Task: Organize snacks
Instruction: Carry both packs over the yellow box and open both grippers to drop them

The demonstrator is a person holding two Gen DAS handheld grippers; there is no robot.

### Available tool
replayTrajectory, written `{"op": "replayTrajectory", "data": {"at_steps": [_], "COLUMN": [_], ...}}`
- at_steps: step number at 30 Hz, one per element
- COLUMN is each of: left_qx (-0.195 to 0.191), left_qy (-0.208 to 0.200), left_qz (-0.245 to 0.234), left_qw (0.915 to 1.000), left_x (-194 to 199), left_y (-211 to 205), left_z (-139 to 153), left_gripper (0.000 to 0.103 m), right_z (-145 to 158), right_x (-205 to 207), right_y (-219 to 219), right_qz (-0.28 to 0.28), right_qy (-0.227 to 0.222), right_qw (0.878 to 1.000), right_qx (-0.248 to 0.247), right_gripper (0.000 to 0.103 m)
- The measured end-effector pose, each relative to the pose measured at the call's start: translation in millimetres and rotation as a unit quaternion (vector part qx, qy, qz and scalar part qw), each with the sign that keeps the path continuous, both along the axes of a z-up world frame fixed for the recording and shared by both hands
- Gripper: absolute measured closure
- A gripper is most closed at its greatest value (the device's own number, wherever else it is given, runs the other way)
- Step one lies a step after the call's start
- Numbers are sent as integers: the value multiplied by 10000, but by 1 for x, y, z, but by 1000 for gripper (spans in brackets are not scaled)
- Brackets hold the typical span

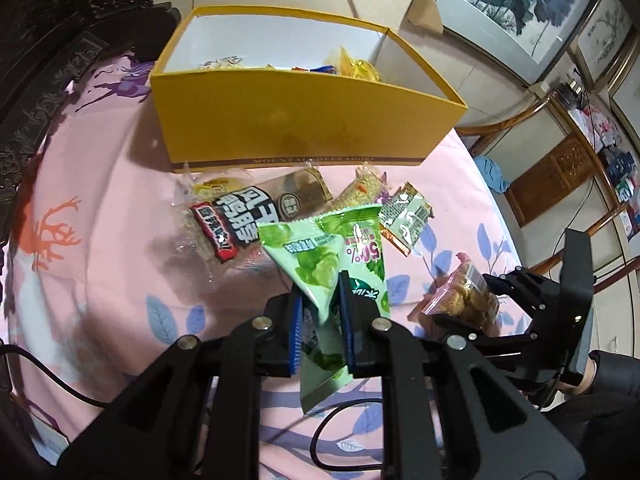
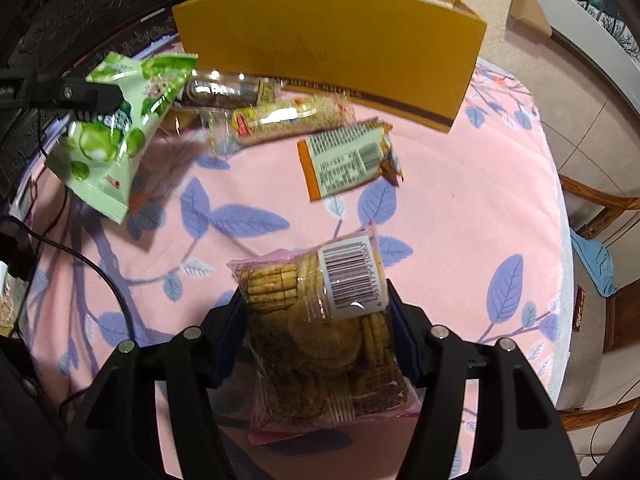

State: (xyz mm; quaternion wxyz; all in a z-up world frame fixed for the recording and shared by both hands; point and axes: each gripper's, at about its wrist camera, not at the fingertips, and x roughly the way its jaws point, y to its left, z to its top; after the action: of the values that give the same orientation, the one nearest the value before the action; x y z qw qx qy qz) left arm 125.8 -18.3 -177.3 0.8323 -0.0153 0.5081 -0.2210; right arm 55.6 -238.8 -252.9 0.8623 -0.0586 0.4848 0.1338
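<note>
Pink leaf-print tablecloth (image 2: 460, 208), yellow box (image 1: 304, 120)

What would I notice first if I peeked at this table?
Probably the big yellow box at the back of the pink leafy tablecloth, with snacks already inside. Next, the bright green snack bag pinched in the left gripper, lifted above the loose snacks, and the cookie packet between the right gripper fingers.
</note>
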Motion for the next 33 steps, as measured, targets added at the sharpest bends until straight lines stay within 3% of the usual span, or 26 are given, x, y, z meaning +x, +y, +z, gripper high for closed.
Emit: {"op": "replayTrajectory", "data": {"at_steps": [8,17,26,33], "left_qx": [-129,-545,-888,-765], "left_qy": [-159,-771,-1546,-1902], "left_qz": [111,402,577,710], "left_qw": [9997,9947,9823,9762], "left_x": [0,17,77,132], "left_y": [5,23,23,6], "left_z": [13,71,135,154], "left_gripper": [87,87,87,87], "right_z": [49,133,194,217], "right_x": [10,40,105,166], "right_y": [5,1,-8,-11], "right_qz": [82,-3,-139,-358], "right_qy": [-523,-1528,-2377,-2619], "right_qw": [9985,9877,9701,9627], "right_qx": [120,336,475,572], "right_gripper": [39,39,39,39]}}
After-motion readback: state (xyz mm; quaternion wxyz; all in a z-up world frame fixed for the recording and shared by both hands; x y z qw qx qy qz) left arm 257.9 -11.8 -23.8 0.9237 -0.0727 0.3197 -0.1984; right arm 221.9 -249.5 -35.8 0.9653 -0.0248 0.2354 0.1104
